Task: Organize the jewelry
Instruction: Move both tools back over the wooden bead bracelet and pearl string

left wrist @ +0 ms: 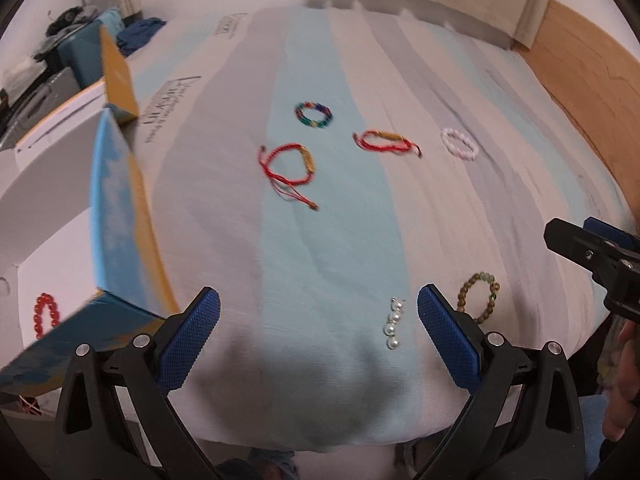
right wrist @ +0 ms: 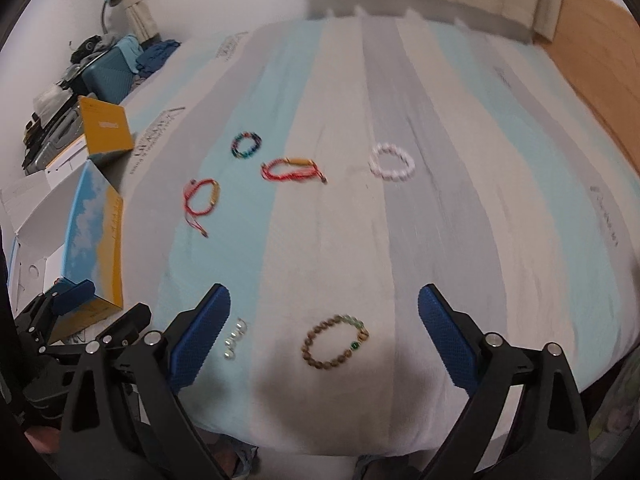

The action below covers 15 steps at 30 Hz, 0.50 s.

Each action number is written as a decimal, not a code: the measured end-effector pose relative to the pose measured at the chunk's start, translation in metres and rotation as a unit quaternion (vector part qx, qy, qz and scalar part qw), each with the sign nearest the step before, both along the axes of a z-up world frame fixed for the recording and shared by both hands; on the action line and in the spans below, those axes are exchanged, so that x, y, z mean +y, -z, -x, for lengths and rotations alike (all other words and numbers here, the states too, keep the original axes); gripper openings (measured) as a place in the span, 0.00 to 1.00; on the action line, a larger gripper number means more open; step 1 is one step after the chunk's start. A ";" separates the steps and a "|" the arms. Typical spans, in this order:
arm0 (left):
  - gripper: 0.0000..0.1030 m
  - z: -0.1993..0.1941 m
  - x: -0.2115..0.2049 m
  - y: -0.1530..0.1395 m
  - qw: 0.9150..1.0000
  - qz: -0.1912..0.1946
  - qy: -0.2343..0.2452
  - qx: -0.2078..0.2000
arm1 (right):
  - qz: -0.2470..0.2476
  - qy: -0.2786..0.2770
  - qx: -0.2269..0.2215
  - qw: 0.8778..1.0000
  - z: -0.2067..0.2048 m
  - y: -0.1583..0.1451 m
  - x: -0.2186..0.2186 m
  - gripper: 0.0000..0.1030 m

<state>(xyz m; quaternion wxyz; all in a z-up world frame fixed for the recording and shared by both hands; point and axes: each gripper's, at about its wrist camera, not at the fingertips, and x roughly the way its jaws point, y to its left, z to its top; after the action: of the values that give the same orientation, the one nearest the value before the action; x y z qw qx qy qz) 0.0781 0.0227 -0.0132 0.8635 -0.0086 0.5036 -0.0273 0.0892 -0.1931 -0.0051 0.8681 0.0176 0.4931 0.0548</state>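
Several bracelets lie on a striped bed cover. A brown bead bracelet lies just ahead of my right gripper, which is open and empty. A short pearl strand lies just inside the right finger of my left gripper, also open and empty. Farther off lie a red cord bracelet, a second red cord bracelet, a multicolour bead bracelet and a white bead bracelet. A red bead bracelet lies inside the open white box at left.
The box has blue-and-yellow flaps standing up along the bed's left edge. A teal suitcase and clutter sit beyond it. A wooden floor lies to the right. The right gripper shows at the left wrist view's right edge.
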 end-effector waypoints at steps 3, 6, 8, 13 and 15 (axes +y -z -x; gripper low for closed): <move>0.94 -0.004 -0.008 0.014 1.000 0.003 0.009 0.017 | -0.009 0.004 0.019 1.000 -0.005 0.014 -0.009 0.80; 0.94 -0.007 -0.017 0.028 0.999 0.004 0.016 0.031 | -0.015 0.006 0.032 0.999 -0.008 0.026 -0.017 0.74; 0.94 -0.007 -0.021 0.034 0.999 0.003 0.019 0.034 | -0.021 0.008 0.043 0.999 -0.010 0.034 -0.020 0.69; 0.94 -0.009 -0.034 0.048 0.999 -0.003 0.024 0.045 | -0.020 0.001 0.072 0.997 -0.016 0.056 -0.019 0.69; 0.94 -0.009 -0.039 0.053 0.998 -0.007 0.028 0.049 | -0.018 -0.002 0.081 0.997 -0.018 0.063 -0.019 0.69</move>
<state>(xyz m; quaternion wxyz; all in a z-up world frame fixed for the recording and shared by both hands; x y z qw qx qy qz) 0.0873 -0.0164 -0.0665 0.8369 0.0105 0.5452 -0.0470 0.1073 -0.2120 -0.0682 0.8244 0.0369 0.5611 0.0640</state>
